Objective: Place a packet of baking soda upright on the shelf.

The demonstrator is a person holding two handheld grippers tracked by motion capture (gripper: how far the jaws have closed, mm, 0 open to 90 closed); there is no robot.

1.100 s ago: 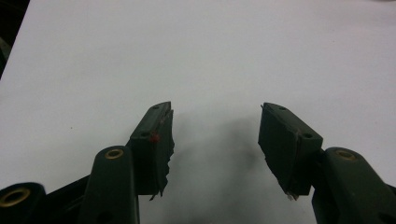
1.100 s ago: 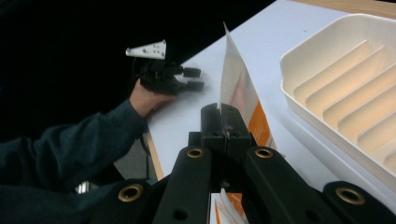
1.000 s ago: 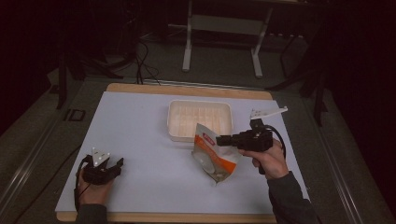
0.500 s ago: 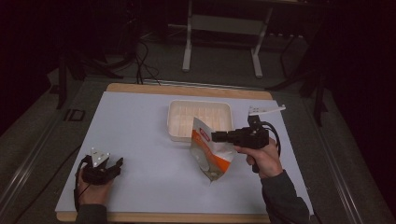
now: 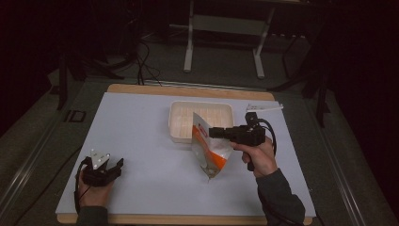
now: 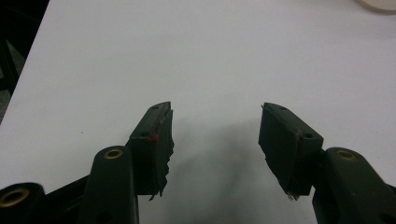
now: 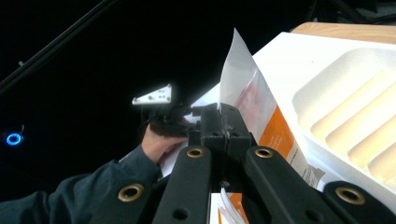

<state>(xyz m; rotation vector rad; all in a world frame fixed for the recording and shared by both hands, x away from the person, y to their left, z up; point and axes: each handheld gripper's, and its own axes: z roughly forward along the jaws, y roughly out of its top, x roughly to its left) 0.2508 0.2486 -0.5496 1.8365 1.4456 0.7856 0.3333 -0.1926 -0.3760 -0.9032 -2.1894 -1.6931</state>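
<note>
The right gripper (image 5: 211,132) is held level above the white table sheet (image 5: 141,136) by the person's right hand (image 5: 258,155), its jaws pointing toward the left gripper's side; the jaws are pressed together on the upper edge of an orange-and-white pouch (image 5: 209,149), which hangs down from them with its lower end close to or on the sheet, though contact cannot be told. In the right gripper view the pinched jaws (image 7: 223,125) meet with the pouch (image 7: 261,116) rising above and beside them; a white ribbed tray (image 7: 355,112) lies just to one side. In the high view that tray (image 5: 181,117) sits directly beyond the pouch and the jaw tips, partly covered by the pouch's top corner.

The left gripper (image 5: 113,165) rests low at the near left part of the sheet, well apart from the pouch, in the person's left hand (image 5: 91,190), with a grey three-cornered plate (image 5: 99,157) on top; its jaws stand wide apart with nothing between them; in the left gripper view (image 6: 215,135) bare white sheet (image 6: 210,60) lies ahead, and the tray's rim (image 6: 378,3) shows far off at the upper corner.
</note>
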